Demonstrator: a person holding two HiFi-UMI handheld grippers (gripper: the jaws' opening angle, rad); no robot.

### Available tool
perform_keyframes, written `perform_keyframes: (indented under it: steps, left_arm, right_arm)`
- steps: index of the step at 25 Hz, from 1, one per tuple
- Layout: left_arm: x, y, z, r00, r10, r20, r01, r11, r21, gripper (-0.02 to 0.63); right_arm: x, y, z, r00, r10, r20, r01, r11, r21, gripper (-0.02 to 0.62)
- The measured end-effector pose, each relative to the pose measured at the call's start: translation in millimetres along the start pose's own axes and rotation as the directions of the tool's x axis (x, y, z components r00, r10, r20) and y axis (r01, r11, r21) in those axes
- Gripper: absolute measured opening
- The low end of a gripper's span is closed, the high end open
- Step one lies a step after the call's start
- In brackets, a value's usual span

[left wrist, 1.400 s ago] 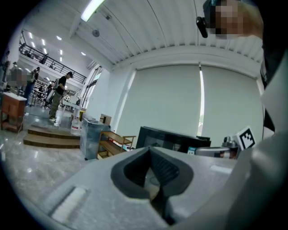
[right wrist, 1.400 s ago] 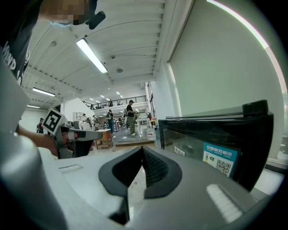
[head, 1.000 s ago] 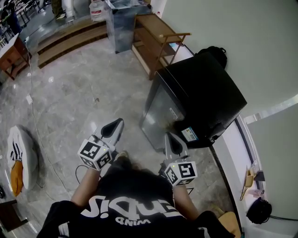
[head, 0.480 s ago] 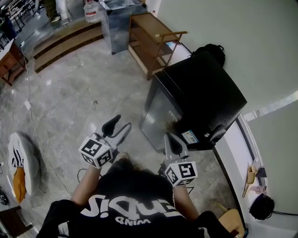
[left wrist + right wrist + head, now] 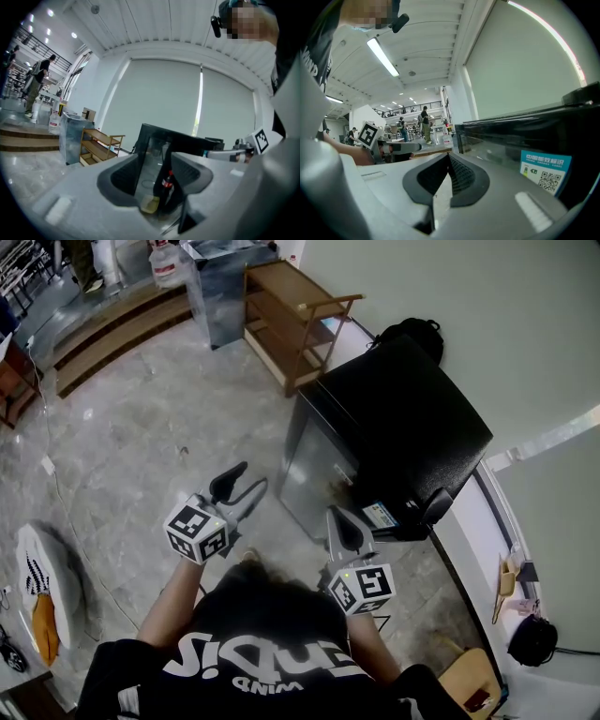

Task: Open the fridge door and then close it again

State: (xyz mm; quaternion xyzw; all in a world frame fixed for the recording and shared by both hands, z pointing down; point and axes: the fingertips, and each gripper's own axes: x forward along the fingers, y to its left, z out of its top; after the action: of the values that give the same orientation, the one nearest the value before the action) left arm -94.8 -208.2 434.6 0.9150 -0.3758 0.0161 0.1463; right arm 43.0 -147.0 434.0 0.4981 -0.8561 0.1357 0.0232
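Note:
A small black fridge (image 5: pixel 403 427) stands against the wall, and its glass door (image 5: pixel 319 465) faces me and looks closed. My left gripper (image 5: pixel 240 487) hangs open a short way in front of the door, touching nothing. In the left gripper view the open jaws (image 5: pixel 157 169) frame the fridge (image 5: pixel 173 143), with a cola bottle (image 5: pixel 167 183) showing behind the glass. My right gripper (image 5: pixel 344 524) is shut and empty, close to the fridge's near corner. In the right gripper view its shut jaws (image 5: pixel 449 158) point along the fridge's side (image 5: pixel 534 136), past a QR sticker (image 5: pixel 546 171).
A wooden shelf rack (image 5: pixel 300 324) and a metal cabinet (image 5: pixel 220 287) stand beyond the fridge. A black bag (image 5: pixel 408 334) lies behind it. Steps (image 5: pixel 112 324) run along the far left. A white shoe-like thing (image 5: pixel 33 568) and a cable (image 5: pixel 70 521) lie on the marble floor.
The left gripper's jaws have gone from shut to wide open, and it has moved a little toward the fridge door. The right gripper has stayed put, still shut.

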Motion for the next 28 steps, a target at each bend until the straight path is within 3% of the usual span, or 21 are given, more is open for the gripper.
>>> perform_keyframes:
  steps: [28]
  left_arm:
    - [163, 67, -9, 0.983, -0.148, -0.104, 0.156, 0.985, 0.07, 0.218]
  right_arm:
    - [17, -40, -8, 0.991, -0.13, -0.028, 0.131, 0.99, 0.049, -0.002]
